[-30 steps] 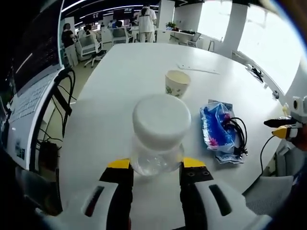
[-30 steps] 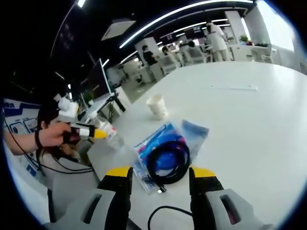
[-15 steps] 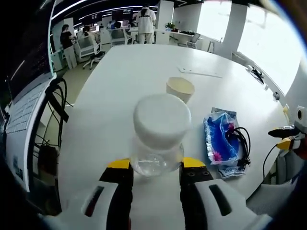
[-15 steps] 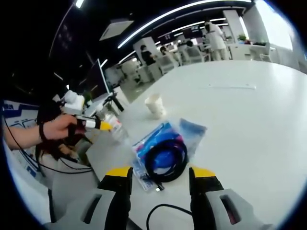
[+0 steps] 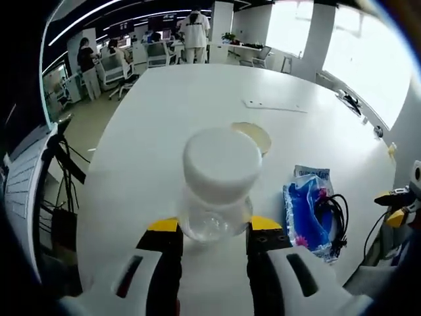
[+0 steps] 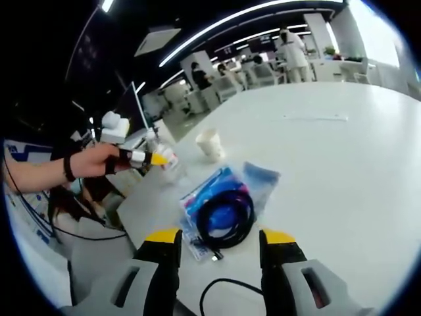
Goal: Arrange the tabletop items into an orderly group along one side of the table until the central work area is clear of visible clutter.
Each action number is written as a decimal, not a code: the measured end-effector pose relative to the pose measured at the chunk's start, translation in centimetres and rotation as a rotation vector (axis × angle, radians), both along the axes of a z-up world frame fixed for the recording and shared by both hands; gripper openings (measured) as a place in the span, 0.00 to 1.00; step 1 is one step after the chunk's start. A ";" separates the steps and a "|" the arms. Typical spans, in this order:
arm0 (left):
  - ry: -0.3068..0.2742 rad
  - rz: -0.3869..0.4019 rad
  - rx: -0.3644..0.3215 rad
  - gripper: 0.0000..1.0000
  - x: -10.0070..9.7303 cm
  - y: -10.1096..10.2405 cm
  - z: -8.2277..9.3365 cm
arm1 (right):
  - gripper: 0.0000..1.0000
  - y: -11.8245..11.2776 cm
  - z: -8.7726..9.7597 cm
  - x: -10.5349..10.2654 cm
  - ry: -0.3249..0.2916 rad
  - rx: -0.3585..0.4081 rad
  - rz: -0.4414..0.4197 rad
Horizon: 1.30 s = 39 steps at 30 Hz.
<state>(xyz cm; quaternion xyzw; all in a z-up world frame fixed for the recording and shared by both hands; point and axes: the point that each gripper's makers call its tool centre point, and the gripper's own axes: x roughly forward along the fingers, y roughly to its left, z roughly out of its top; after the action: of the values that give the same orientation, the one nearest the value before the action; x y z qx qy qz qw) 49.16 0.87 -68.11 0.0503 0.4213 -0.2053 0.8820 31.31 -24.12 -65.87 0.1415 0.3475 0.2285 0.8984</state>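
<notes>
One jar point(image 5: 220, 187) was clamped in my left claw point(image 5: 214, 230) above the table point(image 5: 171, 112). My right claw point(image 6: 220, 240) hung open over one cable point(image 6: 223, 217) on one bag point(image 6: 210, 191) near the edge; one cup point(image 6: 212, 143) stood beyond, with wide free table behind.

Clear plastic jar point(image 5: 214, 217), matt white lid point(image 5: 222, 165); glossy blue bag point(image 5: 308, 217).

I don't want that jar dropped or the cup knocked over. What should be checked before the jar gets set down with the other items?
1. Left gripper shut on the clear jar: ok, jaws press both sides.
2. White lid on the jar: ok.
3. Paper cup upright: ok.
4. Jar clear of the cup as it is carried: cannot tell; the cup shows just behind the lid.
5. Right gripper free: ok, open above the black cable coiled on the blue packet.
6. Table bare past the cup: ok.
</notes>
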 end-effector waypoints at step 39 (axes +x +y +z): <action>-0.019 0.019 -0.009 0.36 8.5 -2.7 0.7 | 0.48 -1.3 -0.7 -1.0 0.024 0.009 -0.045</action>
<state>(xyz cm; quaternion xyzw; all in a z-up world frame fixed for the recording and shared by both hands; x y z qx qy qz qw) 57.63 -1.84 -67.43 0.0441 0.4124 -0.1983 0.8880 30.30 -25.46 -66.56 0.1560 0.3539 0.2081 0.8984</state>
